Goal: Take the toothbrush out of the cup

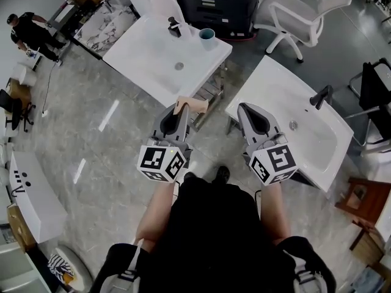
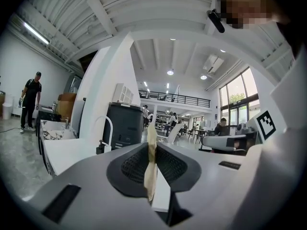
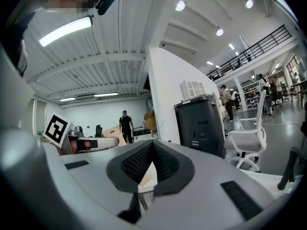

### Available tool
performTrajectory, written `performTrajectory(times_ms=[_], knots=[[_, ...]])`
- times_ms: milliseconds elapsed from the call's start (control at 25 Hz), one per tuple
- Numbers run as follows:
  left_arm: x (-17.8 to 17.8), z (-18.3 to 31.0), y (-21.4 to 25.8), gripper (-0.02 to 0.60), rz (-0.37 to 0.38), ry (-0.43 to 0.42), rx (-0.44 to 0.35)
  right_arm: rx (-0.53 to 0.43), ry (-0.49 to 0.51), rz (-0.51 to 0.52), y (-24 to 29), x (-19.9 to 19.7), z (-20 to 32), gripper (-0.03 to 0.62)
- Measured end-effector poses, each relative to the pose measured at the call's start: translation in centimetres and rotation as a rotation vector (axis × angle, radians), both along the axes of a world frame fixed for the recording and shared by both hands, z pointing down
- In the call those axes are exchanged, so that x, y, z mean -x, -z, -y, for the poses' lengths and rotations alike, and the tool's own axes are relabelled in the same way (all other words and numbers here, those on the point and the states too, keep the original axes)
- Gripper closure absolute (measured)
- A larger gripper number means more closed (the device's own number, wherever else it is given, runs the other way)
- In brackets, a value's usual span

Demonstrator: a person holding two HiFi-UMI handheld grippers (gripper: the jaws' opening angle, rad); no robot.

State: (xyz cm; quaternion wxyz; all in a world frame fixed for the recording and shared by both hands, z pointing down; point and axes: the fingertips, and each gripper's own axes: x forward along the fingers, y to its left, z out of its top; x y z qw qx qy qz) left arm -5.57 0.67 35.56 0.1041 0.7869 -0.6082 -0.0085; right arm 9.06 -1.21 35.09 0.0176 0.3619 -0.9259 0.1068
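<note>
A teal cup [image 1: 207, 35] stands at the far corner of the white sink counter [image 1: 146, 57] ahead, beside a black faucet [image 1: 174, 26]. It is too small to tell whether a toothbrush is in it. My left gripper [image 1: 181, 106] hovers off that counter's near corner, shut on a thin flat beige piece [image 1: 194, 105]. In the left gripper view that beige piece [image 2: 151, 152] stands upright, pinched between the pads of the left gripper [image 2: 152, 145]. My right gripper [image 1: 245, 108] is level beside it, shut and holding nothing; in its own view the right gripper [image 3: 152, 143] has its pads together.
A second white sink counter [image 1: 278, 87] with a black faucet [image 1: 322, 96] lies to the right. A black cabinet [image 1: 214, 5] and a white office chair [image 1: 299, 11] stand behind. A person [image 1: 27, 32] stands far left. Another sink [image 1: 30, 191] is at the left edge.
</note>
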Motion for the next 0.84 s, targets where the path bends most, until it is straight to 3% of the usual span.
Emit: performTrajectory(times_ms=[840], knots=[[2.4, -2.6, 1.5, 0.526, -0.049, 0.014, -0.061, -0.059, 0.015, -0.059, 0.5, 1.7, -3.3, 0.563]])
